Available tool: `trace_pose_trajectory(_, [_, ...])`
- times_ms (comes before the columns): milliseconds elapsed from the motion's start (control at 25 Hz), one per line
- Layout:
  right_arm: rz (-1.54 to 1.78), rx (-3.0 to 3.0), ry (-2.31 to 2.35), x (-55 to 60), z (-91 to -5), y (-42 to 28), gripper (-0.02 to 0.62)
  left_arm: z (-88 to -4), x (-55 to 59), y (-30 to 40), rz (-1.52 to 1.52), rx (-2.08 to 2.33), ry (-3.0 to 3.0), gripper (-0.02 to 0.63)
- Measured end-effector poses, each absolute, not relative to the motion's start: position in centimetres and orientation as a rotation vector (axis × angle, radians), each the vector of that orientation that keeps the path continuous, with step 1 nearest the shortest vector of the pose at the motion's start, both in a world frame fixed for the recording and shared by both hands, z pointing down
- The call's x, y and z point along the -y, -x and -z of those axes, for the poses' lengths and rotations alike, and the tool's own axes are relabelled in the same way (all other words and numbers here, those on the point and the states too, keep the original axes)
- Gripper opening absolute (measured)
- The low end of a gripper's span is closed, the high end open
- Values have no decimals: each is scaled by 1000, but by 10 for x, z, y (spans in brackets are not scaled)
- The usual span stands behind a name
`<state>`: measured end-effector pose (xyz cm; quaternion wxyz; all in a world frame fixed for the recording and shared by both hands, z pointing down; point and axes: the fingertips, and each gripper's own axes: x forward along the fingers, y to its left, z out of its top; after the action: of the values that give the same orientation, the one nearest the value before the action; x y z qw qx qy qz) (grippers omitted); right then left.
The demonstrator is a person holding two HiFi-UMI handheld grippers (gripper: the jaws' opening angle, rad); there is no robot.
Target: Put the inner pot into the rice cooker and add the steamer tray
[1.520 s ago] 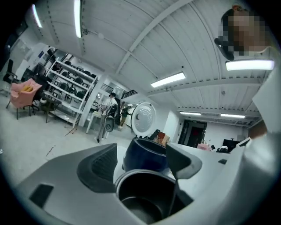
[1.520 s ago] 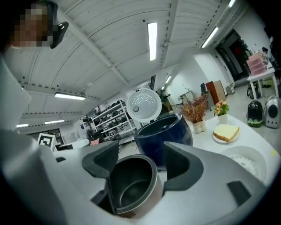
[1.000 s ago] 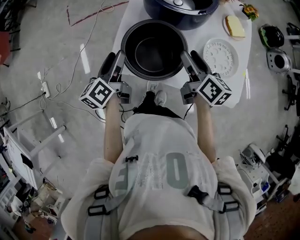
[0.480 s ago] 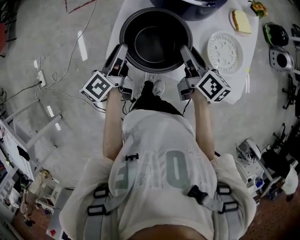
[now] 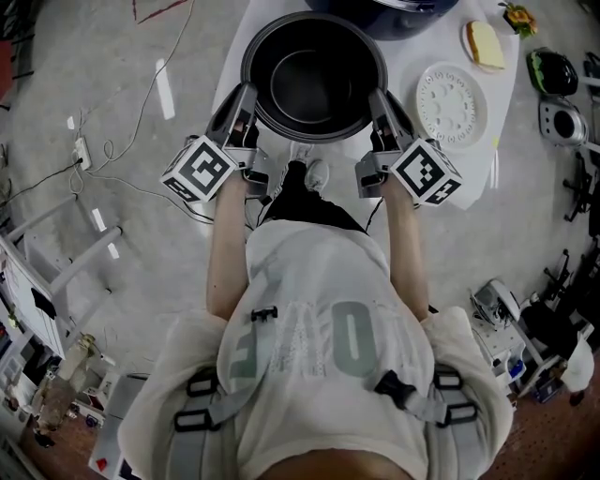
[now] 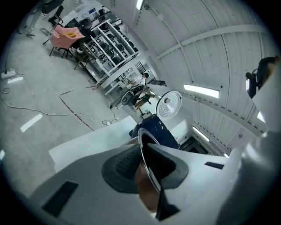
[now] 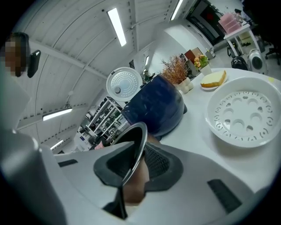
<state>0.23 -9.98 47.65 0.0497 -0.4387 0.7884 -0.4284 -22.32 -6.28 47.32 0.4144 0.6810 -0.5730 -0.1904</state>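
The dark round inner pot [image 5: 314,80] sits on the white table [image 5: 230,66] in the head view, just in front of the dark blue rice cooker [image 5: 394,7]. My left gripper [image 5: 246,103] clamps the pot's left rim and my right gripper [image 5: 382,101] its right rim. Both pairs of jaws have just been closing. In the left gripper view the thin metal rim [image 6: 148,162] runs between the pads of that gripper [image 6: 142,161]. The right gripper view shows the rim [image 7: 137,149] pinched the same way by my right gripper [image 7: 137,165]. The white perforated steamer tray [image 5: 452,94] lies right of the pot.
The cooker [image 7: 158,105] stands with its lid [image 7: 124,83] raised. A yellow slice [image 5: 485,44] and a small plant [image 7: 175,68] sit at the table's far right. Cables [image 5: 122,178] run over the floor on the left, with equipment [image 5: 553,84] on the right.
Both grippers' jaws have narrowed onto the pot's rim, one at each side. The pot stays between them in front of the cooker.
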Motion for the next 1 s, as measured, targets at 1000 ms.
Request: trace_pose_trajectory(1000, [1016, -2530, 1211, 104, -301, -3, 80, -281, 74, 214, 524, 1520, -2096, 64])
